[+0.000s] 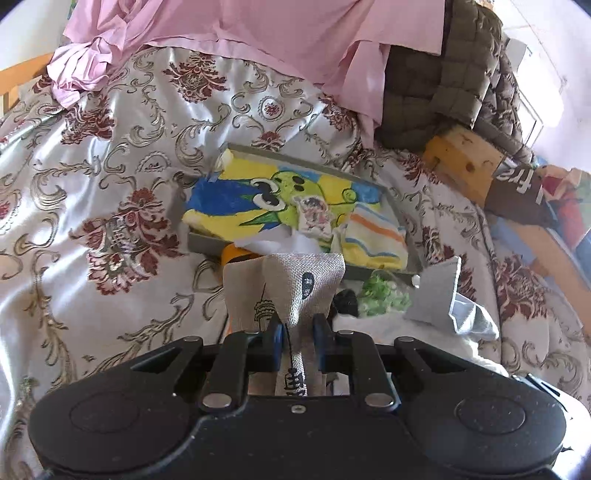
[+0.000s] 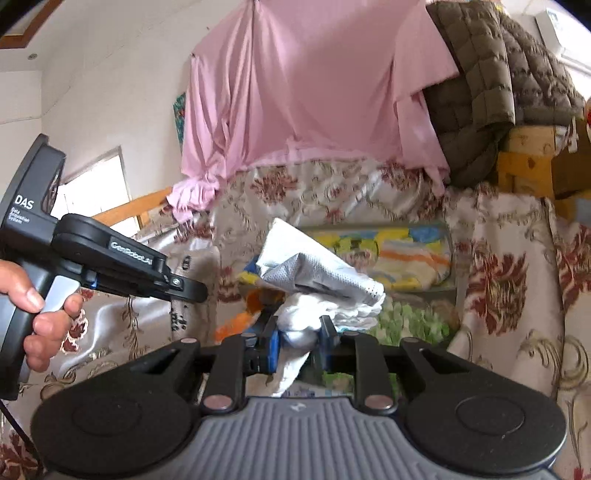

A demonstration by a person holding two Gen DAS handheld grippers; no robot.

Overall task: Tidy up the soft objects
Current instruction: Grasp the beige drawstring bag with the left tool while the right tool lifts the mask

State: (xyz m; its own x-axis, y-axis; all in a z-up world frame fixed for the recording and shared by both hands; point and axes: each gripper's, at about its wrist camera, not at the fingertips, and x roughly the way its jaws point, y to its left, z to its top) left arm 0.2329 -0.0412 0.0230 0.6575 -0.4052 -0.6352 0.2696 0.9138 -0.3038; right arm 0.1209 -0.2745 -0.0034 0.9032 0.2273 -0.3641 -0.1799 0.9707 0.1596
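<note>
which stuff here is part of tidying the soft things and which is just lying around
In the job:
- beige printed cloth, held in the left gripper
- grey-and-white cloth, held in the right gripper
- tray of folded towels

Lying about:
- pink sheet
- quilted brown blanket
- floral bedspread

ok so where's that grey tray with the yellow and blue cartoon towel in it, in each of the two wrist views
Left wrist view: the grey tray lies at the centre, just beyond the beige printed cloth pinched in the left gripper.
Right wrist view: it sits right of centre, behind the white and grey cloth held by the right gripper; it looks blurred.
Shared landmark: the pink sheet hanging above the floral bedspread.
</note>
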